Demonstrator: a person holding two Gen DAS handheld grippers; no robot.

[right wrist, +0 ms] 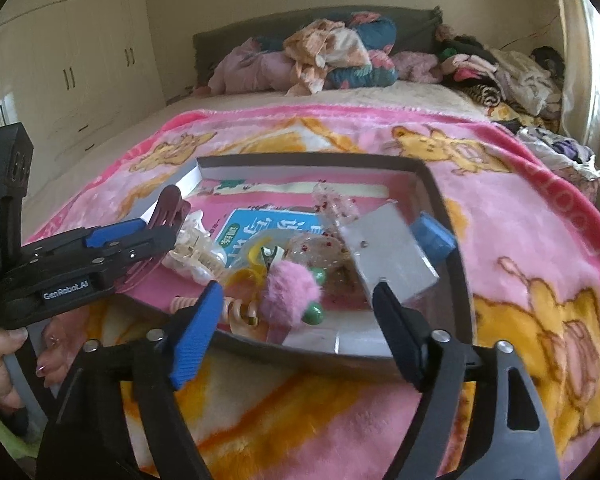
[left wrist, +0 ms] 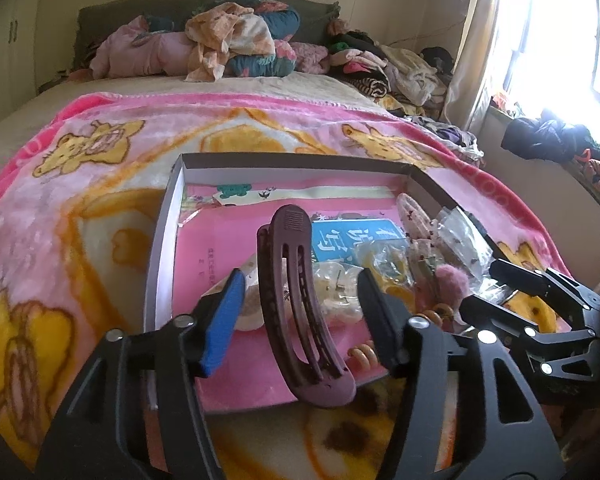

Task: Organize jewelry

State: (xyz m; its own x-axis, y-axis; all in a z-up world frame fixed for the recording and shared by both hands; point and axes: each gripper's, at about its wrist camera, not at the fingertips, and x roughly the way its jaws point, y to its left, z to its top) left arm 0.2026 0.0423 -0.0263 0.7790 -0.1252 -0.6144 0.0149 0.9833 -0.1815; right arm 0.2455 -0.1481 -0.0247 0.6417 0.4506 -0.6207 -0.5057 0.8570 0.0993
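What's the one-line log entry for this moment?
left gripper: open around maroon hair clip | right gripper: open, empty | tray: holds accessories

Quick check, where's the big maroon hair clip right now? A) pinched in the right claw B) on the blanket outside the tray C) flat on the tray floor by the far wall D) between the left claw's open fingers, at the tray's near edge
D: the left wrist view shows the maroon hair clip standing between the spread fingers of the left claw, at the near edge of the tray; the right claw is open and holds nothing.
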